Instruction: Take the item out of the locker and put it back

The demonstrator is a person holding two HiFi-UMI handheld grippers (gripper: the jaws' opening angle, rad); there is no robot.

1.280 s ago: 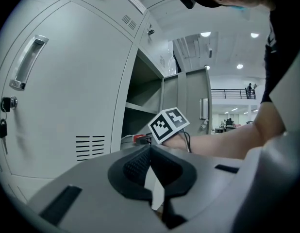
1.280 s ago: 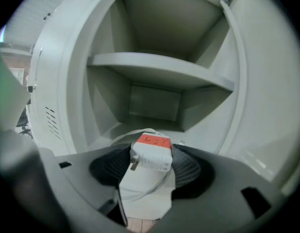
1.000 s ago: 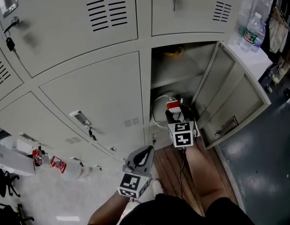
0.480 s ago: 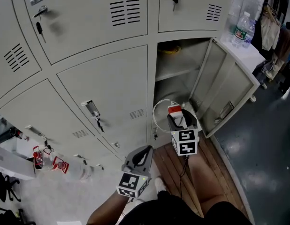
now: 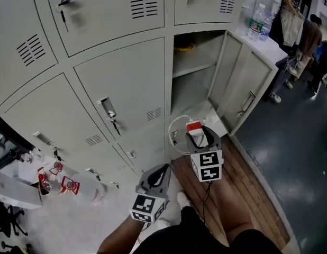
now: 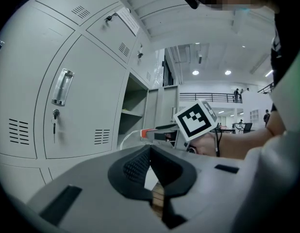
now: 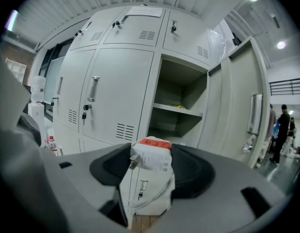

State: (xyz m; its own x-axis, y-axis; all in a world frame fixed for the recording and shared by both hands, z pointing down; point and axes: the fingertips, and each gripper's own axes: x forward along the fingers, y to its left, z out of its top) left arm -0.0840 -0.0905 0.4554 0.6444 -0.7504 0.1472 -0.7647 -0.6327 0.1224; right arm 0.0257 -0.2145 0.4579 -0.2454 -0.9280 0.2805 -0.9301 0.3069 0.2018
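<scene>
My right gripper [image 5: 199, 136] is shut on a white adapter with a red end [image 5: 194, 128] and a looped white cable. It hangs just in front of the low opening of the open locker [image 5: 192, 73], outside it. In the right gripper view the adapter [image 7: 151, 161] sits squeezed between both pads, with the locker's shelf [image 7: 178, 109] beyond. The locker door [image 5: 243, 89] stands swung out to the right. My left gripper [image 5: 159, 174] is lower and nearer to me, shut and empty; in its own view the left gripper [image 6: 151, 152] has its pads meeting.
A yellow object [image 5: 183, 47] lies on the locker's upper shelf. Neighbouring lockers are shut, with keys [image 5: 62, 7] in them. Water bottles [image 5: 256, 23] stand on a cabinet at right, red-labelled bottles [image 5: 57, 176] at left. People [image 5: 311, 36] stand at far right. Wooden planks [image 5: 243, 179] lie underfoot.
The right gripper with the adapter has drawn back from the locker's mouth toward me. The head view has shifted back. The left gripper has stayed put.
</scene>
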